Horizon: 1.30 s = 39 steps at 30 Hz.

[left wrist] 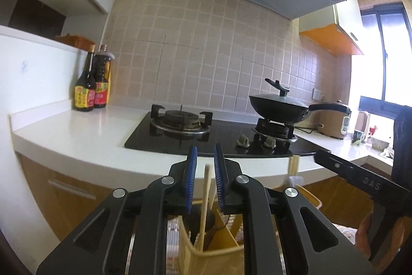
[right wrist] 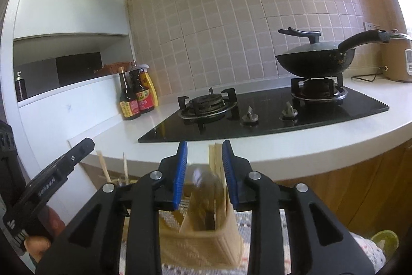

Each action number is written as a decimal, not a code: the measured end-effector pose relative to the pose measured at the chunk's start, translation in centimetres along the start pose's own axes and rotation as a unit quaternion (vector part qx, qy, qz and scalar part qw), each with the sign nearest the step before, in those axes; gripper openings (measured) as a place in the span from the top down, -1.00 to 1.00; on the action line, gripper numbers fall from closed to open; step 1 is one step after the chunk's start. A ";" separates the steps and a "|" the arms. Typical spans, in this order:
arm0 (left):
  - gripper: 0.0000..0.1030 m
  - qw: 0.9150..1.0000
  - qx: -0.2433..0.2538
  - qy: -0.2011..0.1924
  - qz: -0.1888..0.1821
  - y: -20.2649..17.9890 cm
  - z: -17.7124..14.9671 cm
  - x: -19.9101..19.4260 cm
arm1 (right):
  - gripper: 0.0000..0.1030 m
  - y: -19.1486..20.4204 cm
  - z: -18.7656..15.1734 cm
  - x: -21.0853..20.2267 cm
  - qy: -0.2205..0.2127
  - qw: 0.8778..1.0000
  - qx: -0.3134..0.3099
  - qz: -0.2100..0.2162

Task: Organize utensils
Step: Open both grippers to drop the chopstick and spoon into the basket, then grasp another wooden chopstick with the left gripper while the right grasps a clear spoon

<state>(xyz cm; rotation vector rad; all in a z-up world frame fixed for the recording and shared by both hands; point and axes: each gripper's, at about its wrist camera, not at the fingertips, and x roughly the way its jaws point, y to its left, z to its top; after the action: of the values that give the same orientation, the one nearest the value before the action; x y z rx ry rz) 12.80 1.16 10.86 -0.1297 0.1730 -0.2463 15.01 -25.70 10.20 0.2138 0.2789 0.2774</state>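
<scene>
Left wrist view: both ribbed blue-padded grippers [left wrist: 205, 159] [right wrist: 204, 155] parted above woven beige basket [right wrist: 200, 246] of wooden chopsticks [left wrist: 206, 202].

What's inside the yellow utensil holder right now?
The utensil holder holds upright wooden chopsticks and a dark rounded object, blurred, possibly a ladle. Dividers split it into compartments. Both grippers hang above it, hiding its lower contents and bottom.
</scene>
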 end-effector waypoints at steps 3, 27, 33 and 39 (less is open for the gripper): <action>0.58 1.000 -0.012 0.003 -0.003 0.3 0.3 -2.1 | 0.51 -0.2 -0.3 -2.0 0.016 1.000 0.007 -0.010; 0.39 0.945 -0.034 0.319 -0.062 -0.5 -10.4 -6.1 | 0.51 1.8 -12.5 -3.2 0.357 0.933 0.045 -0.015; 0.41 0.922 -0.073 0.368 -0.097 -0.1 -13.1 -6.1 | 0.51 3.6 -15.7 -4.0 0.397 0.916 0.054 0.014; 0.49 0.909 -0.060 0.402 -0.089 -1.2 -15.2 -6.0 | 0.52 6.0 -17.6 -4.8 0.415 0.910 0.021 0.016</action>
<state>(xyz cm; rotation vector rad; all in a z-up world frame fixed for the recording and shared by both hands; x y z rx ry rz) 3.93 -0.08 -2.90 -0.1600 1.0039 -0.4637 3.88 -18.56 -3.75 0.1328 1.1294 0.3870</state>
